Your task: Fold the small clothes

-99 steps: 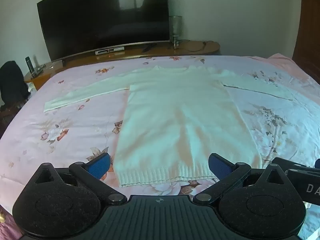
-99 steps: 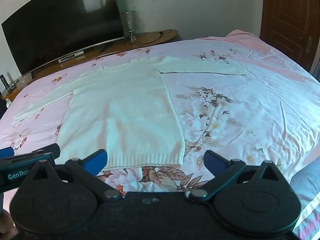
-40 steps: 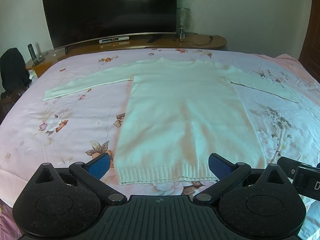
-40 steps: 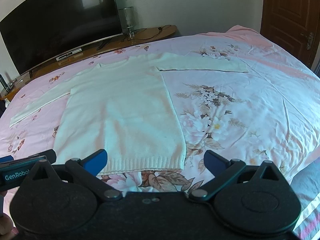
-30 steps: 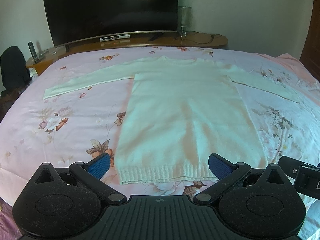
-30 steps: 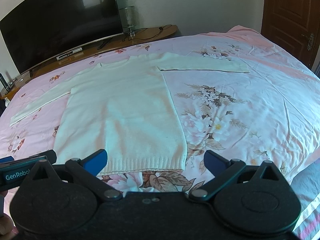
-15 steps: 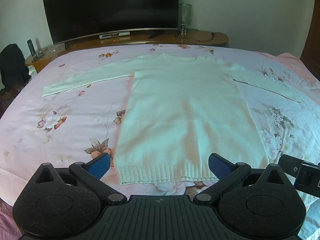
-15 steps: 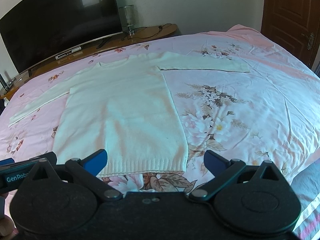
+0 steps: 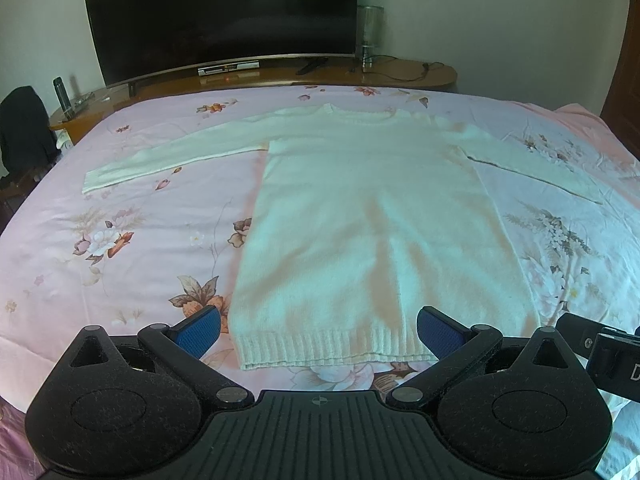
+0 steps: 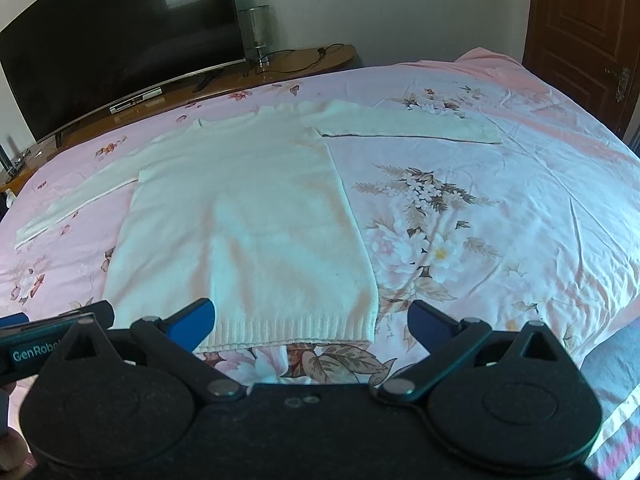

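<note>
**Two wrist views from the near edge of the bed**

Both fisheye cameras sit low at the near edge of the bed (image 9: 100, 240), each looking forward between its own wide-spread jaws toward the far edge and the television (image 9: 224, 12) behind it. The left wrist view faces almost straight across, centred on the white sweater (image 9: 372, 220). The right wrist view stands further right and angles leftward, taking in the bed's right edge and a wooden door (image 10: 584, 28). Both share the sweater, the television and the wooden stand (image 10: 304, 60).
</note>
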`<state>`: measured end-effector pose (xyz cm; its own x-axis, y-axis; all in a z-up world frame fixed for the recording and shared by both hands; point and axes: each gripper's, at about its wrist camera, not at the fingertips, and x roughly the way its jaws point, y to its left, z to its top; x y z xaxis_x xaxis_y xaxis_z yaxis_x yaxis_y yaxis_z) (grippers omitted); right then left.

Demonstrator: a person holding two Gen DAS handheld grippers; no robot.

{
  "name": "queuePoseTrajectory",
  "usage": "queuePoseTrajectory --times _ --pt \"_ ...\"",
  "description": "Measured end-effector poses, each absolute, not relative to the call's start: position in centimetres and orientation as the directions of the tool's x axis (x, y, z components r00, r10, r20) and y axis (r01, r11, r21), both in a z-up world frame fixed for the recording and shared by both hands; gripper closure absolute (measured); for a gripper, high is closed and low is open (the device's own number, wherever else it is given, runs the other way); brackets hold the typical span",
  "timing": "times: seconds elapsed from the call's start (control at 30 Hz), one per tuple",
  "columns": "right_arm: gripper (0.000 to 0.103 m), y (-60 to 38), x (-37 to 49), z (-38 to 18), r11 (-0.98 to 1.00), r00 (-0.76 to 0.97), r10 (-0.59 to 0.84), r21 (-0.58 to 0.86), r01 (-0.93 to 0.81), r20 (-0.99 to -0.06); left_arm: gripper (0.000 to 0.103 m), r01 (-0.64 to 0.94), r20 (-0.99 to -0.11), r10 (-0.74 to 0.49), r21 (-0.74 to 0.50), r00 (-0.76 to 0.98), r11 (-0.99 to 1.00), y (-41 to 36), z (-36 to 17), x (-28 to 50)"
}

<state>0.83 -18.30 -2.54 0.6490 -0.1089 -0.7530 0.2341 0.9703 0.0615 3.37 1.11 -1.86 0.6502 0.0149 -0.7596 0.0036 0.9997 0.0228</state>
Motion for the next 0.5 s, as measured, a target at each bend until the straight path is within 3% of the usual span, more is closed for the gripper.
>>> queuePoseTrajectory --times 0.5 --pt "0.0 -17.84 0.83 -2.71 0.973 0.635 -0.111 0.048 0.227 -0.765 0.0 0.006 -0.762 0.015 0.025 0.648 1.0 1.17 -1.84 3.42"
